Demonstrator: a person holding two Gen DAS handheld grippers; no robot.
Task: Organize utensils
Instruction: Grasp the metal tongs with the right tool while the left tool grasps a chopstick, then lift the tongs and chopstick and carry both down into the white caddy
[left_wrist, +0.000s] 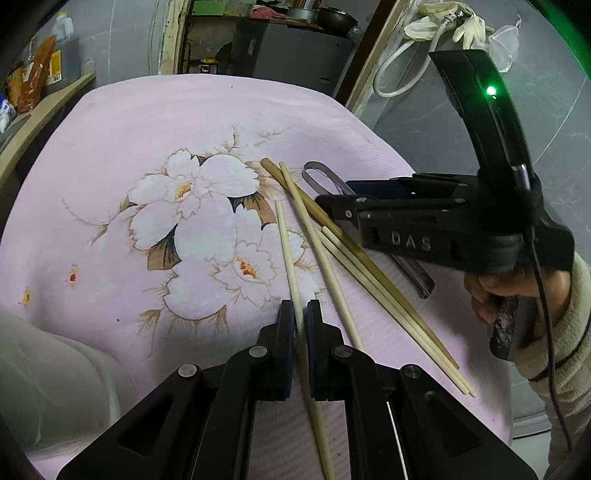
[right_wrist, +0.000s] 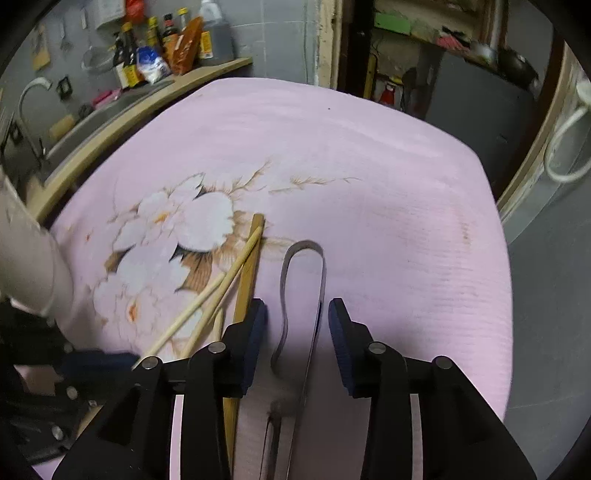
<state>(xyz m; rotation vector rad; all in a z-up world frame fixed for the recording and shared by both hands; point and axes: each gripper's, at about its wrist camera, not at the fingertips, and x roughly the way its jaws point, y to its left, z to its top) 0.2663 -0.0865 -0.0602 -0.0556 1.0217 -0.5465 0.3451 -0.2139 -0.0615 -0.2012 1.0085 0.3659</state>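
The left tongs (left_wrist: 300, 314) are pinched tight on one pale chopstick (left_wrist: 286, 243), which runs out ahead over the pink flowered cloth (left_wrist: 155, 122) on the desk. Just to its right lie more chopsticks (left_wrist: 343, 251), crossing each other in a loose pile. The right tongs (right_wrist: 297, 314) are spread wide and hold nothing. Between their fingers lies a bent metal clip (right_wrist: 303, 266), flat on the cloth beside a darker chopstick (right_wrist: 247, 273).

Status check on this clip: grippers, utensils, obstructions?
Left gripper shut on pale chopstick. Right gripper open, straddling metal tongs. Other chopsticks loose, crossed on pink cloth. Nothing blocking.
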